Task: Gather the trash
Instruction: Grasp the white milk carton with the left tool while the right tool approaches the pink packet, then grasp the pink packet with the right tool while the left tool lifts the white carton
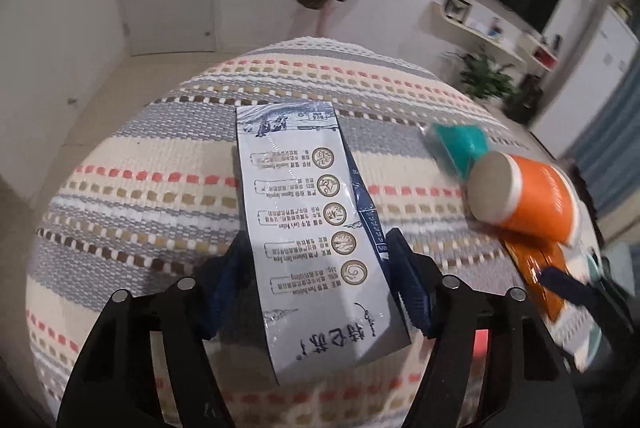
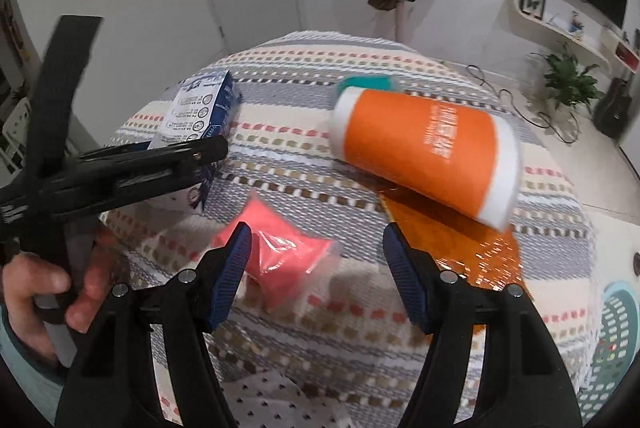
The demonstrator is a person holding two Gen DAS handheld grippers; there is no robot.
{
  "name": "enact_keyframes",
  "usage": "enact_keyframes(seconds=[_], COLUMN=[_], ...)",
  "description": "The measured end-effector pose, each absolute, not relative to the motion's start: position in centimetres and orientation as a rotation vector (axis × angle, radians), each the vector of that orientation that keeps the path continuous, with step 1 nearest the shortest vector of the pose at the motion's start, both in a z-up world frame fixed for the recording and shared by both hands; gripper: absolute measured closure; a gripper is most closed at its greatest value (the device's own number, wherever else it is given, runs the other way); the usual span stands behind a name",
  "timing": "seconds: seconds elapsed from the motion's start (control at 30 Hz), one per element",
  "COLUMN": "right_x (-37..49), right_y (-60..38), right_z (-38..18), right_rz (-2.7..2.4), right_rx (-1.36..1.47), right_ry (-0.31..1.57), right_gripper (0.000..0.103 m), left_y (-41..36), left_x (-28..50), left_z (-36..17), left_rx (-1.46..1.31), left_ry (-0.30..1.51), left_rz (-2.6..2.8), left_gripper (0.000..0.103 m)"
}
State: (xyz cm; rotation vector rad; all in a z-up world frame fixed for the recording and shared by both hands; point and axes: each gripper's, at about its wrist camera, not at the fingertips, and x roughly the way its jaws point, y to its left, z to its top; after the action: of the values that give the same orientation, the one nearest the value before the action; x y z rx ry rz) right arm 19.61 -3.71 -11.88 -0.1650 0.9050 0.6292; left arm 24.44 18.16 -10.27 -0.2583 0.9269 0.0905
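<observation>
Striped woven tablecloth [image 1: 140,163] over a table, white door behind, hanging coat at twelve o'clock.

Left wrist view: left gripper [image 1: 320,284] astride a blue-and-white milk carton [image 1: 316,228] lying on the cloth, blue pads against both long sides, pinching it. At two o'clock a teal packet [image 1: 460,143]; at three o'clock an orange paper cup [image 1: 532,195] tipped over on an orange foil wrapper [image 1: 536,268].

Right wrist view: right gripper [image 2: 316,272] spread, nothing between its pads, hovering over a pink plastic packet [image 2: 280,256] that sits nearer the left pad. Orange paper cup at one o'clock, blurred, foil wrapper beneath. Milk carton at ten o'clock, clamped in the left tongs, a hand [image 2: 48,292] on their handle at nine o'clock. Teal basket [image 2: 616,344] at four o'clock.
</observation>
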Motion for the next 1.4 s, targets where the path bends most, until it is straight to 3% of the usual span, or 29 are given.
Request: enact_keyframes(seconds=[0.23,0.8,0.83,0.87,1.0,1.07,1.4], right_x=[19.1,17.1,17.0,16.8,16.0,15.8,14.3], right_y=[-2.4,1.4,1.9,1.9,1.0,0.1,-10.4], right_z=[-12.7,-13.5,-13.5,-13.3,-12.1,-11.1,-5.7], right_rz=[0.702,0.711,0.709,0.706,0.709,0.703,0.567], right_rx=[-0.193,-0.322,-0.328,-0.337,-0.333,-0.314,-0.147], right_ry=[0.949,0.938,0.931,0.912,0.858,0.832,0.714], right_gripper=[0.039,0.039,0.041,0.051,0.053,0.067,0.067], left_y=[20.4,20.3,20.2,20.1,19.3,18.8,13.0], left_x=[21.0,19.7,19.6,19.4,18.7,18.2,17.0], left_z=[-9.8,-10.2,-10.1,-10.0,-8.8,-8.0,-2.6], left_rx=[-0.255,-0.283,-0.281,-0.280,-0.278,-0.278,-0.245], left_ry=[0.908,0.872,0.864,0.858,0.819,0.797,0.690], left_rz=[-0.057,-0.053,-0.053,-0.054,-0.068,-0.080,-0.153], left_gripper=[0.046,0.046,0.046,0.046,0.046,0.046,0.046])
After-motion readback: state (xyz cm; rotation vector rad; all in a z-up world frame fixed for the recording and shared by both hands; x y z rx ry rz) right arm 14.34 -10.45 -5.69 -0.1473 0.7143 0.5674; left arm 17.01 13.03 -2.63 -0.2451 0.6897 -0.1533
